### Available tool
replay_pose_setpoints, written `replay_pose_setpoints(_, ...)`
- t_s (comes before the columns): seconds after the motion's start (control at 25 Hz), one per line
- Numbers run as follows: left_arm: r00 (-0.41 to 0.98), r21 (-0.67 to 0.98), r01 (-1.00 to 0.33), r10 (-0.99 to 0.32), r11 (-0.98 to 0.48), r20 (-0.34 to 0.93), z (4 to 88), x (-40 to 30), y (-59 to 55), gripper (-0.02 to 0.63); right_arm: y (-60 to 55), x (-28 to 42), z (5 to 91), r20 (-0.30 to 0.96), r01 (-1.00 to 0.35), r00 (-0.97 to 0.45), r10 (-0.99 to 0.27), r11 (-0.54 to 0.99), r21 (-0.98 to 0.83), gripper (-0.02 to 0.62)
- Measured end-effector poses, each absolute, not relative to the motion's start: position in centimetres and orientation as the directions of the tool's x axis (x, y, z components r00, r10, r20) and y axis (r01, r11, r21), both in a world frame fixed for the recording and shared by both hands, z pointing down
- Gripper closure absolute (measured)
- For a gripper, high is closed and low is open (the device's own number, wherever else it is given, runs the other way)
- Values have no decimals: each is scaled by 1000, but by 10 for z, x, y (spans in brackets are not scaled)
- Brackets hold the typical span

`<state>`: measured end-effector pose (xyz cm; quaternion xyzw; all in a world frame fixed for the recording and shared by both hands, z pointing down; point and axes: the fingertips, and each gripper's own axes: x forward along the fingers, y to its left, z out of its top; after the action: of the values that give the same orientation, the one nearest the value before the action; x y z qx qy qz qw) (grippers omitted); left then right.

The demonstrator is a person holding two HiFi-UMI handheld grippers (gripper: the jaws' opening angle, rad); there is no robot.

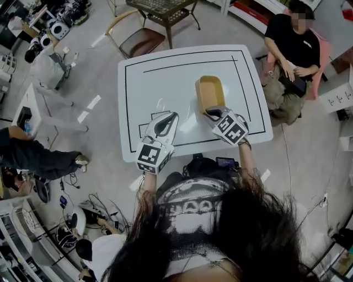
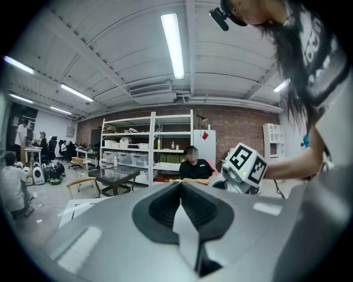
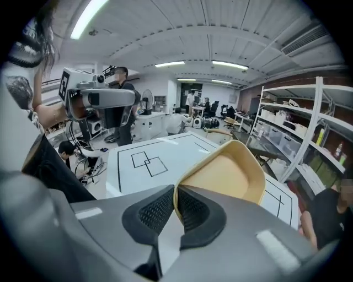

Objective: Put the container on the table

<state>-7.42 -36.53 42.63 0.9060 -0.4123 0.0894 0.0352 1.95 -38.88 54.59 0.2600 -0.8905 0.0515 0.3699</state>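
A tan rectangular container (image 1: 209,92) hangs tilted over the white table (image 1: 165,77). My right gripper (image 1: 212,113) is shut on its near rim. In the right gripper view the two pads pinch the thin wall of the container (image 3: 229,173), and the right gripper (image 3: 175,206) looks along it toward the table (image 3: 165,160). My left gripper (image 1: 167,120) hovers above the table's front edge, to the left of the container, jaws closed together with nothing between them. In the left gripper view the left gripper (image 2: 181,184) points level into the room, with the right gripper's marker cube (image 2: 244,165) beside it.
Black lines and two overlapping squares (image 3: 146,161) mark the tabletop. A person in black (image 1: 289,47) sits past the table's far right corner. A chair (image 1: 135,36) and a dark glass table (image 1: 165,11) stand behind. Shelving (image 3: 309,132) lines the wall. Cables and gear (image 1: 83,215) lie on the floor at left.
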Motion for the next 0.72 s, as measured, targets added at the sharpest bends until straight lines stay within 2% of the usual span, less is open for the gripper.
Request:
replay_pose_setpoints(0.24,589,-27,-795,-781,-607,207,428,-72,-404,606,-462,30,584,736,-440,-563,-376,890,117,573)
replay_pose_setpoints(0.48,544,-25,-827,-810,-562,220,432,-67,-427,606,-524,44,616,820,-338,-454,-349,919,204,572)
replay_pose_setpoints(0.72,511,-25,-847,-828,-530,232,437,-67,-429,606,-556,45,647,862,-291,-405,-304,937,193,572)
